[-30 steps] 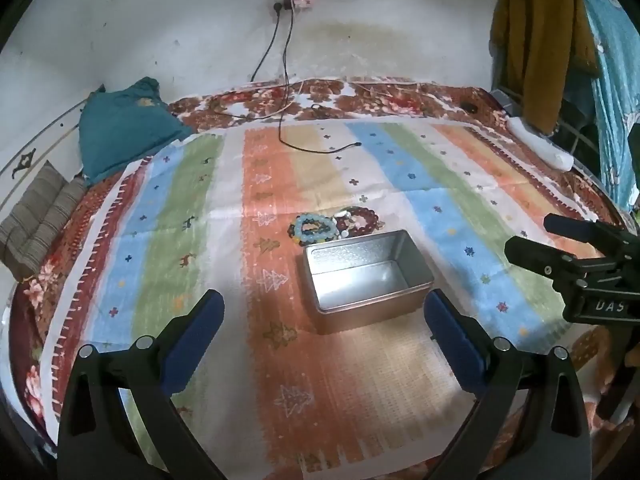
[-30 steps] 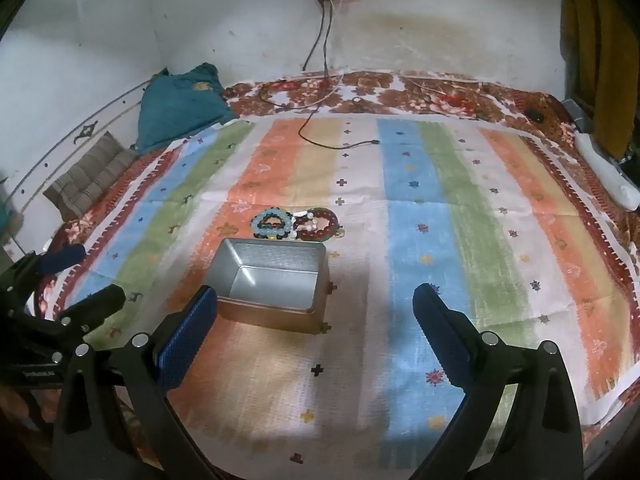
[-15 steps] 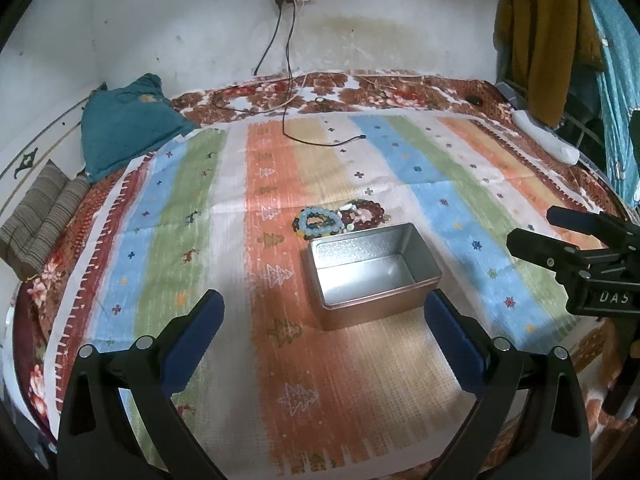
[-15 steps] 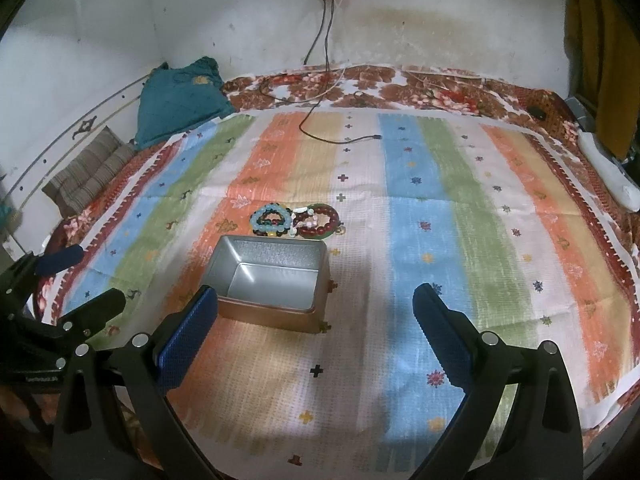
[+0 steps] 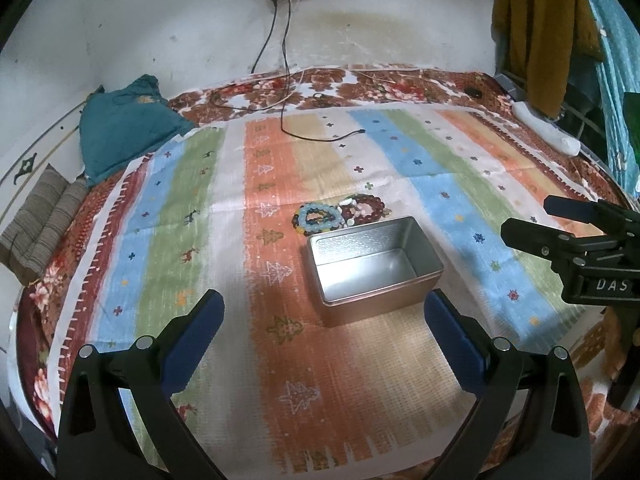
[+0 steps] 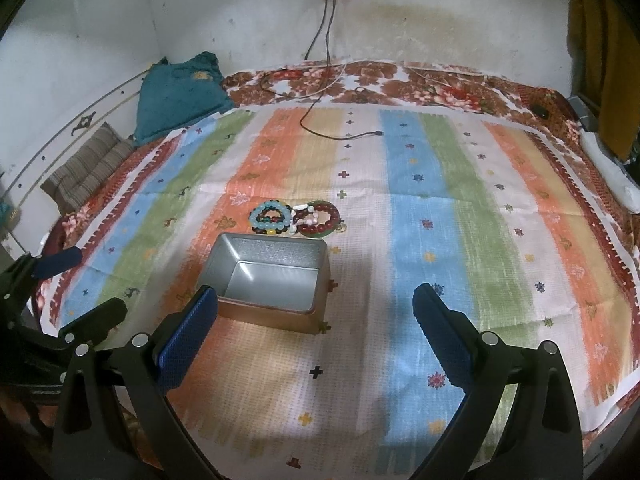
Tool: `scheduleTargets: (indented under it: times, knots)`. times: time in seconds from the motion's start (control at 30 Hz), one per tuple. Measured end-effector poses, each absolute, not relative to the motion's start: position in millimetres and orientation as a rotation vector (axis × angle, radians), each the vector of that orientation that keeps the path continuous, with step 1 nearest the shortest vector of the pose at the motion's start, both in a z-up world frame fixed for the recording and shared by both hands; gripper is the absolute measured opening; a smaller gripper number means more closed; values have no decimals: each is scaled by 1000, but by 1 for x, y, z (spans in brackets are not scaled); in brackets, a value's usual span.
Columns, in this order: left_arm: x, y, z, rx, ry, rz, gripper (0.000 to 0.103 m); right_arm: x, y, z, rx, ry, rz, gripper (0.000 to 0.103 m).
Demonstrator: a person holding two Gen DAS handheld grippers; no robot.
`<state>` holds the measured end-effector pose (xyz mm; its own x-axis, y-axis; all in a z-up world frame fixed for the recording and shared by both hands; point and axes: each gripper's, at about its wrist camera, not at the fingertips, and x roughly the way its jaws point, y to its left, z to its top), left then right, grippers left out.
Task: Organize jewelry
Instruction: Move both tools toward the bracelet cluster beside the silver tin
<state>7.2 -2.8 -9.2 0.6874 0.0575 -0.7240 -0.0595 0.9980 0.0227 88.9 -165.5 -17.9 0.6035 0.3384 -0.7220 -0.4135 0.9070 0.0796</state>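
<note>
An open, empty metal tin (image 5: 374, 266) sits on the striped cloth; it also shows in the right wrist view (image 6: 268, 276). Just behind it lie a light blue bead bracelet (image 5: 318, 216) (image 6: 269, 216) and a dark red bead bracelet (image 5: 362, 208) (image 6: 320, 220), with small pale beads between them. My left gripper (image 5: 324, 320) is open and empty, hovering near the tin's front. My right gripper (image 6: 316, 318) is open and empty, in front and to the right of the tin; it shows at the right of the left wrist view (image 5: 576, 236).
A striped cloth (image 5: 460, 168) covers a floral bed. A black charging cable (image 5: 320, 136) trails from a wall socket. A teal pillow (image 5: 120, 128) and a striped cushion (image 5: 44, 216) lie at the left. Clothes (image 5: 532, 28) hang at the right.
Both grippers have moved slightly forward toward the tin, which appears a little nearer. Both stay open and empty.
</note>
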Motion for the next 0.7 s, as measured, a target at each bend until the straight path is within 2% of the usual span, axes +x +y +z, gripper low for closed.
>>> scheduleTargets:
  times: [0.7]
  knots:
    - [41, 11, -14, 19, 869, 106, 97, 119, -151, -20, -189, 864, 408, 99]
